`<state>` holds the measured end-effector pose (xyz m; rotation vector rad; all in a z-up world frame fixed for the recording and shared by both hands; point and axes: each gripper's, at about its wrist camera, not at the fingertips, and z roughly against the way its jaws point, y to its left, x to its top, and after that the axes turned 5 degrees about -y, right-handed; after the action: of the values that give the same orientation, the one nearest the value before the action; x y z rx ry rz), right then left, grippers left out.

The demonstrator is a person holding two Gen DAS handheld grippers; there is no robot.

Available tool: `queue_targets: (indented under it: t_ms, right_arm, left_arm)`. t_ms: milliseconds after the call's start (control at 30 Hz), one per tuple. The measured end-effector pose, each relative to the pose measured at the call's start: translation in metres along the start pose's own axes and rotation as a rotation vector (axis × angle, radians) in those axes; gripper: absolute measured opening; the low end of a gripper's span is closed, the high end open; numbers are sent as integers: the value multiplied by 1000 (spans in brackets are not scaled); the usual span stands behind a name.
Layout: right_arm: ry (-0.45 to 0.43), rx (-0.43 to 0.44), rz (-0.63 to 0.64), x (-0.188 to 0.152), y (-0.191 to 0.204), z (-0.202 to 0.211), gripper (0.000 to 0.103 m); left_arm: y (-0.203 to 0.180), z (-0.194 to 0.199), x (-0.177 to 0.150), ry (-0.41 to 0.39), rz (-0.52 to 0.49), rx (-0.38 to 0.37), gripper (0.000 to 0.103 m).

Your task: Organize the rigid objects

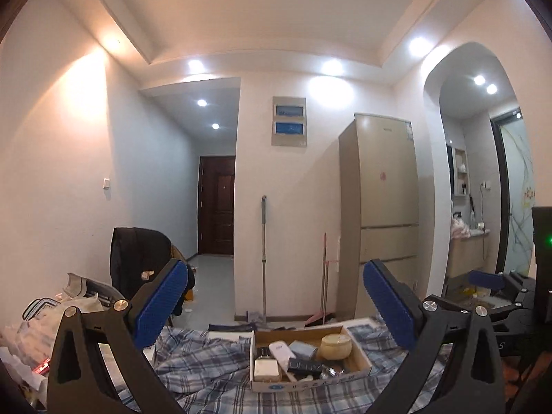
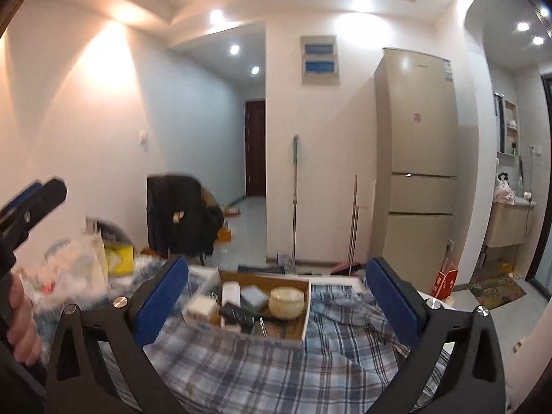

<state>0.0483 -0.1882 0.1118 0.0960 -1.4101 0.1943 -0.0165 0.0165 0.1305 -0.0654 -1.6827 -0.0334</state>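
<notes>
A shallow cardboard box (image 1: 303,384) lies on a blue plaid cloth (image 1: 207,365). In it are a cream round jar (image 1: 335,346), a white device (image 1: 281,352), a black lettered case (image 1: 307,367) and a white block (image 1: 266,370). My left gripper (image 1: 276,303) is open wide above the cloth, short of the box, with nothing between its blue pads. My right gripper (image 2: 277,300) is open just as wide, and the box (image 2: 306,314) with the jar (image 2: 287,303) shows between its pads, farther off. A hand (image 2: 17,317) holds the left tool at the left edge.
Crumpled plastic bags (image 1: 41,321) pile up left of the cloth, with a yellow pack (image 2: 119,255) among them. A black jacket hangs over a chair (image 1: 138,258). Beyond stand a mop (image 1: 264,252), a beige fridge (image 1: 383,189) and a dark door (image 1: 217,207).
</notes>
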Motion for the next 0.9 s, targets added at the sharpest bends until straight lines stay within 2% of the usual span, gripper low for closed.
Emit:
queue_targets:
  t_ms: [133, 267, 367, 467, 600, 700, 800, 900]
  right_arm:
    - [-57, -44, 35, -14, 0, 4, 103]
    - [-93, -12, -18, -27, -7, 6, 103]
    - [-108, -8, -43, -39, -11, 4, 103]
    - [-133, -21, -29, -54, -9, 0, 103]
    - [-130, 16, 3, -77, -1, -11, 103]
    - [-129, -20, 44, -91, 3, -18, 103]
    - [-125, -40, 32, -97, 1, -18, 103]
    - [-128, -58, 29, -98, 1, -17, 103]
  left_arm:
    - [1, -9, -22, 28, -1, -34, 103]
    - [4, -8, -40, 10, -8, -49, 103]
    - [9, -9, -54, 44, 18, -75, 103]
    - [15, -5, -72, 11, 56, -62, 103]
    - [12, -5, -96, 4, 33, -47, 103]
    - [10, -7, -109, 17, -1, -12, 103]
    - [8, -8, -124, 30, -23, -30, 103]
    - [-1, -16, -134, 84, -59, -47, 103]
